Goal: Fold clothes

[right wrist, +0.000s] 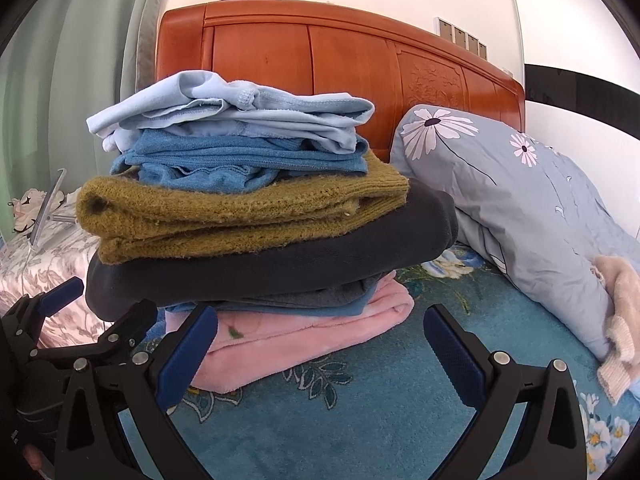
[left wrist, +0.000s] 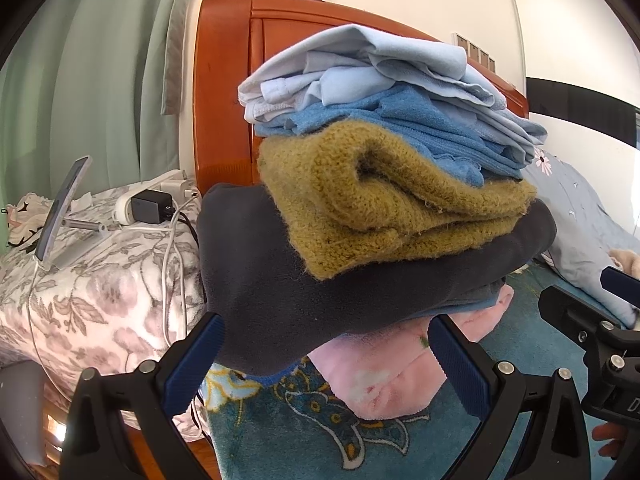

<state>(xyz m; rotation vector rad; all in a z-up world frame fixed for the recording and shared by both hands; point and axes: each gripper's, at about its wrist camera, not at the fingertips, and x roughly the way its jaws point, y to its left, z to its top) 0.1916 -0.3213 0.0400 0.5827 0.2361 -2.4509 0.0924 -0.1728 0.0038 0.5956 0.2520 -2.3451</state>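
Folded stack [right wrist: 248, 216] on teal floral bedspread [right wrist: 360, 420], right in front of orange wooden headboard [right wrist: 320, 60]; both grippers spread wide, holding nothing.

Stack top to bottom: pale blue garment [right wrist: 224, 116], mid-blue knit [right wrist: 240, 160], mustard sweater [right wrist: 240, 212], dark grey fleece [right wrist: 280, 268], pink plush piece [right wrist: 300, 328] touching the bedspread. Left gripper [left wrist: 324, 364] at the stack's near corner, fingers apart, grey fleece hem drooping between the blue pads [left wrist: 192, 364], not pinched. Right gripper [right wrist: 320, 352] just right of the stack's front edge, fingers apart, only bedspread between. Grey flower-print pillow [right wrist: 520, 200] right of the stack, leaning on the headboard; cream knit item [right wrist: 620, 320] at the pillow's near end. Left of the stack: floral-covered side surface [left wrist: 80, 288] with phone on stand [left wrist: 60, 208], black charger [left wrist: 154, 206], white cables [left wrist: 176, 272].
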